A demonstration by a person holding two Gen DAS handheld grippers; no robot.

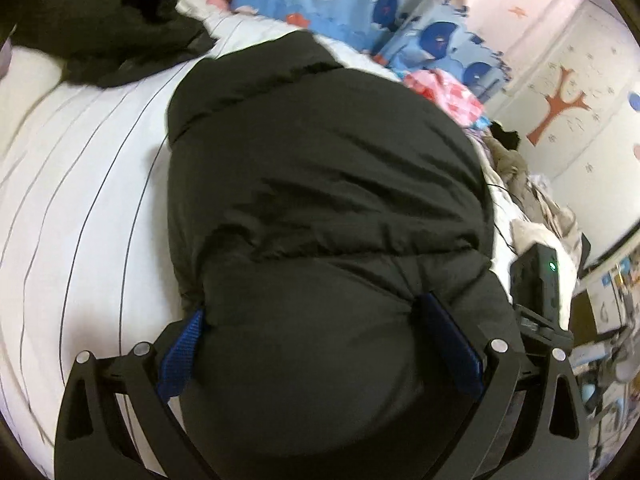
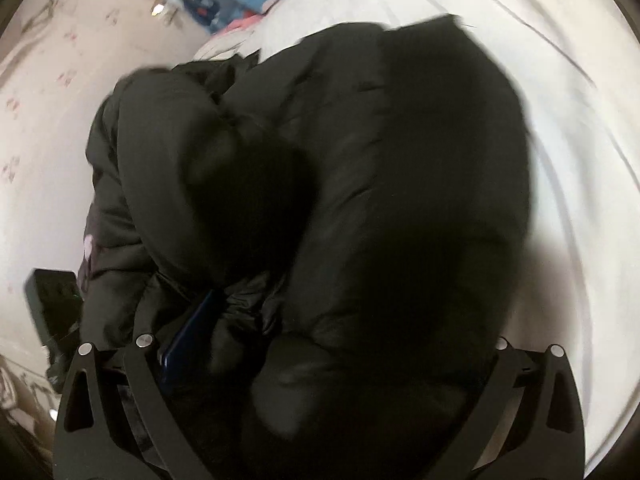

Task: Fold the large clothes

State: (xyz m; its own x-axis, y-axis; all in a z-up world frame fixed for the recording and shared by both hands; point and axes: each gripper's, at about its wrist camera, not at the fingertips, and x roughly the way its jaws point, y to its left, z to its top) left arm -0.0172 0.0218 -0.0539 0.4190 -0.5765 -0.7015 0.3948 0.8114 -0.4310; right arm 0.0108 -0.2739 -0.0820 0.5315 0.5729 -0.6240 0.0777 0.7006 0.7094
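1. Puffer jacket (image 1: 320,184) on the bed sheet (image 1: 80,200), bulging between the left gripper (image 1: 320,320) fingers.
2. Second garment (image 1: 108,28) behind and left of it, on the same sheet.
3. Patterned bedding (image 1: 360,4) at the far edge, wall (image 1: 580,80) to the right.
4. Jacket (image 2: 360,200) bunched across the right gripper (image 2: 340,344), sheet (image 2: 580,160) to its right.

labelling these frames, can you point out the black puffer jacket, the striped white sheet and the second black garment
black puffer jacket (image 1: 320,168): left wrist view, its quilted back panel.
striped white sheet (image 1: 92,184): left wrist view, bare stretch left of the jacket.
second black garment (image 1: 108,28): left wrist view, middle of the heap.
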